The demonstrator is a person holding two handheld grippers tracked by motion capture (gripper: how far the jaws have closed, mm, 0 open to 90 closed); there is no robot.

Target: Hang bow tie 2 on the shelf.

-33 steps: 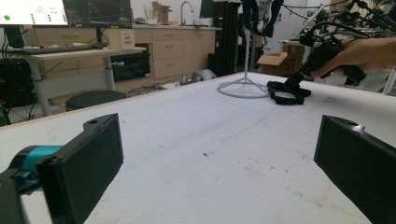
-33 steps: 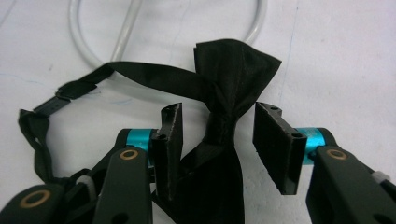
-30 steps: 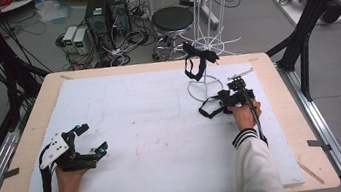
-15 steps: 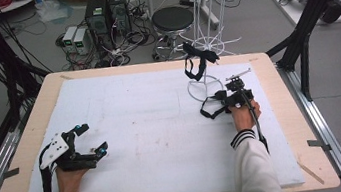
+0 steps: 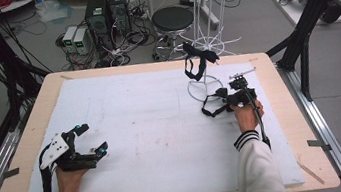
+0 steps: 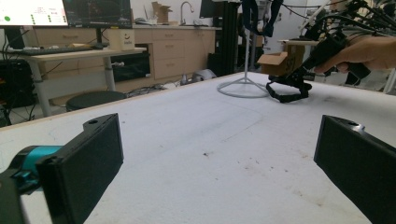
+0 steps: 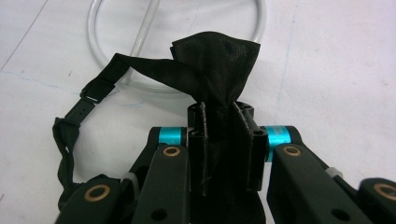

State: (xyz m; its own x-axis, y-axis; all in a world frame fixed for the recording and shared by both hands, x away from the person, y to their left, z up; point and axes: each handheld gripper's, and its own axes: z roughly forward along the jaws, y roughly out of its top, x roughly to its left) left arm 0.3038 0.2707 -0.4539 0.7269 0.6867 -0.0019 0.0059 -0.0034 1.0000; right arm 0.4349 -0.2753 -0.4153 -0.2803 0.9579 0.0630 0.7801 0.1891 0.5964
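Change: the right gripper point(image 5: 223, 99) has shifted slightly from where it was a second ago, staying beside the foot of the stand; the left gripper point(image 5: 88, 143) has not moved.
Right gripper: its jaws are pressed together on a bunched fold of a black eye mask point(image 7: 215, 70), seen from the right gripper view; the cloth fans out above the jaw tips.
Mask strap: a black strap point(image 7: 77, 116) with a small buckle runs from the pinched cloth out to the left and loops back toward the gripper body, lying on the white sheet.
Mask position: in the high view the held mask point(image 5: 213, 106) lies on the sheet just beside the stand's ring base, on the right half of the table.
Stand: a white wire stand point(image 5: 204, 87) rises from a ring base at the far right part of the sheet; a second black mask point(image 5: 197, 62) hangs on it above the base.
Left gripper: jaws wide apart with nothing between them, resting low over the near left part of the sheet; in the left gripper view the two black pads point(image 6: 88, 161) frame bare surface.
Surface: a white sheet point(image 5: 138, 131) covers a wooden table point(image 5: 22, 132).
Right hand: the hand point(image 5: 246, 114) grips the tool from the near side, sleeve with striped cuff behind it.
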